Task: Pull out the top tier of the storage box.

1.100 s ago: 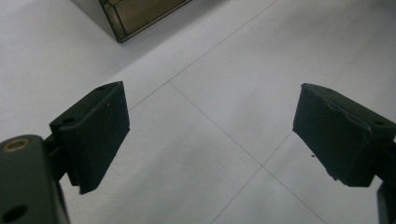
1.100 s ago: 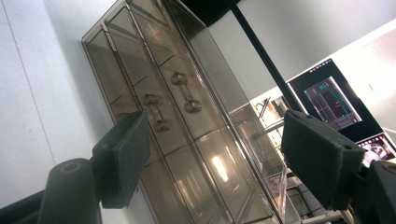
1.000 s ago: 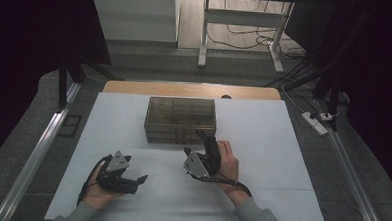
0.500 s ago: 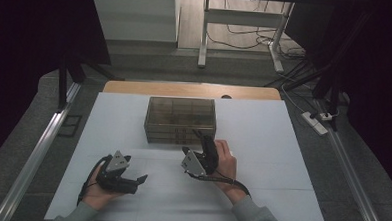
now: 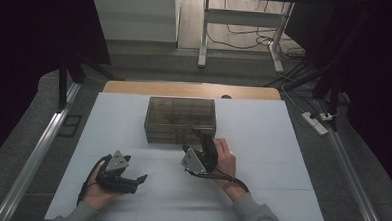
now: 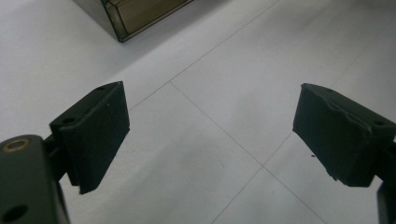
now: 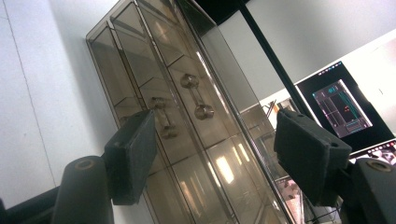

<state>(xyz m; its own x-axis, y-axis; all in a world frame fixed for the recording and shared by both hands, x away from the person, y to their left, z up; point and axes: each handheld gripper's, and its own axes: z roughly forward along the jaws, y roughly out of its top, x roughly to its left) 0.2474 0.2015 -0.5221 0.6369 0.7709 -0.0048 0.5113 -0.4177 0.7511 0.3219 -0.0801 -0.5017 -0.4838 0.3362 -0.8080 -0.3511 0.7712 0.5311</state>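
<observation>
One smoked plastic box (image 5: 180,120) with drawers stands on the white table (image 5: 282,144), at centre toward the far edge. Two handles (image 7: 197,95) show on its near face in the right gripper view.

Two grippers are present. The right gripper (image 5: 199,138) sits just before the box's near face; its jaws have just been closing but stand apart with nothing between them, aimed at the handles. The left gripper (image 5: 140,178) rests near-left, well apart from the box, jaws wide apart over bare table.

My white table (image 5: 282,144) sits on grey floor (image 5: 151,53); metal desk legs (image 5: 203,36), cables, power strip (image 5: 317,122) beyond; surroundings dark.
</observation>
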